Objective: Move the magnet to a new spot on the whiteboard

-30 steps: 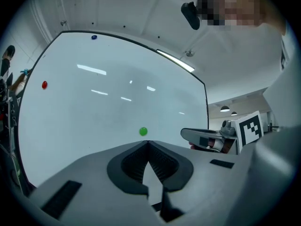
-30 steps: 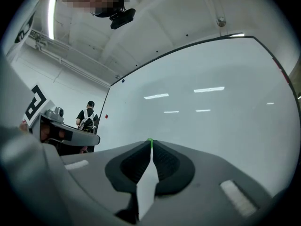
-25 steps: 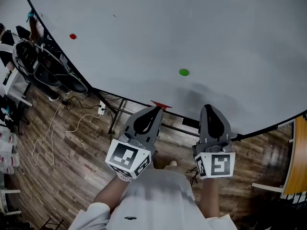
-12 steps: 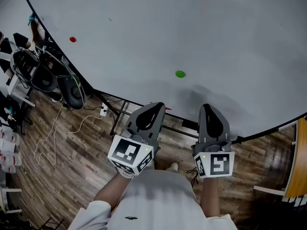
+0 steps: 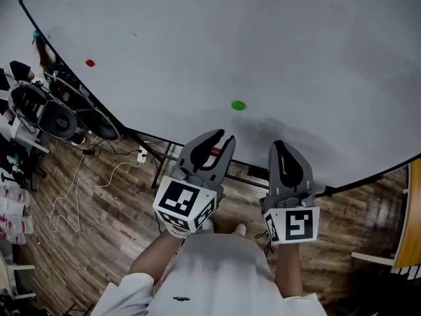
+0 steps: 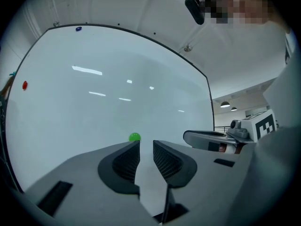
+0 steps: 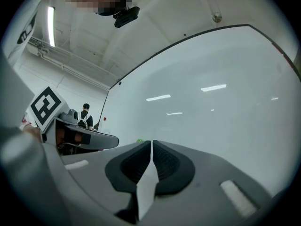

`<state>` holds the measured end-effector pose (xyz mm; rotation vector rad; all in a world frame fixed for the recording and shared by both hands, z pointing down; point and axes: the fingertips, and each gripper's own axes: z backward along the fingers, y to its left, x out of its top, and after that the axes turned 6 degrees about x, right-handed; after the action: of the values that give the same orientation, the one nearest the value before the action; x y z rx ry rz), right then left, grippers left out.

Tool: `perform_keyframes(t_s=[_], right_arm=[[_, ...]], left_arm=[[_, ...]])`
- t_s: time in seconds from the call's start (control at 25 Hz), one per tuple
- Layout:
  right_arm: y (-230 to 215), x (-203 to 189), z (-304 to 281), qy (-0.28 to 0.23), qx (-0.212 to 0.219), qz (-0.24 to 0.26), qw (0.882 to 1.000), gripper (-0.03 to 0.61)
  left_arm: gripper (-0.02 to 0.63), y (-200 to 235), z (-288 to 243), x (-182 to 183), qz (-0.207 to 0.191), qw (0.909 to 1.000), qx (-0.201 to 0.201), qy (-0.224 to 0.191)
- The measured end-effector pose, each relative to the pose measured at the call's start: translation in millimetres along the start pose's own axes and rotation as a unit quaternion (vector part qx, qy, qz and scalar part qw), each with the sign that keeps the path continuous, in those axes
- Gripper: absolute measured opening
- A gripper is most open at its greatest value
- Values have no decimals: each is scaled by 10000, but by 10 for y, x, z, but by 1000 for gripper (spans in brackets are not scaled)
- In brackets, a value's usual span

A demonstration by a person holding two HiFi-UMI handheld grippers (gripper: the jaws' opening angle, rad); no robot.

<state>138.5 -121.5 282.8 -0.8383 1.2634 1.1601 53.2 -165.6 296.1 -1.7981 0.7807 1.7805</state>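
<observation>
Green magnet (image 5: 238, 105) untouched mid-frame on the whiteboard (image 5: 316, 38); left gripper (image 5: 223, 137) empty jaws have just been opening, right gripper (image 5: 279, 145) jaws pressed together.

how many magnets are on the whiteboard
3. A green magnet low on the whiteboard; a red magnet by the left edge; a small blue magnet, seemingly, at the top edge in the left gripper view. More may sit out of frame.

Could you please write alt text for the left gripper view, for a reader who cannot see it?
The left gripper points at a green magnet on a whiteboard. Its jaws, which have just been opening, stand apart with nothing between them. A red magnet sits far off near the board's left edge.
</observation>
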Motion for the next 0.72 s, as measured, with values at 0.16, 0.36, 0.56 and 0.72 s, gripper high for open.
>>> perform_keyframes(t_s=[0.16,0.36,0.56,0.72], right_arm=[[-75,8,-53,6,49,29,10000,9],[-135,-12,-157,28,112,29,9999,9],[-176,-56,-203,23,151,18,9999,9],[-200,-69,-216,50,142,36,9999,9]], left_arm=[[75,37,-168,29,-69,9998,187,-56],[98,97,-332,10,-43,9995,301,-9],[140,141,-498,-19,-144,9989,440,4],[147,189,-618,-38,-192,9982,574,3]])
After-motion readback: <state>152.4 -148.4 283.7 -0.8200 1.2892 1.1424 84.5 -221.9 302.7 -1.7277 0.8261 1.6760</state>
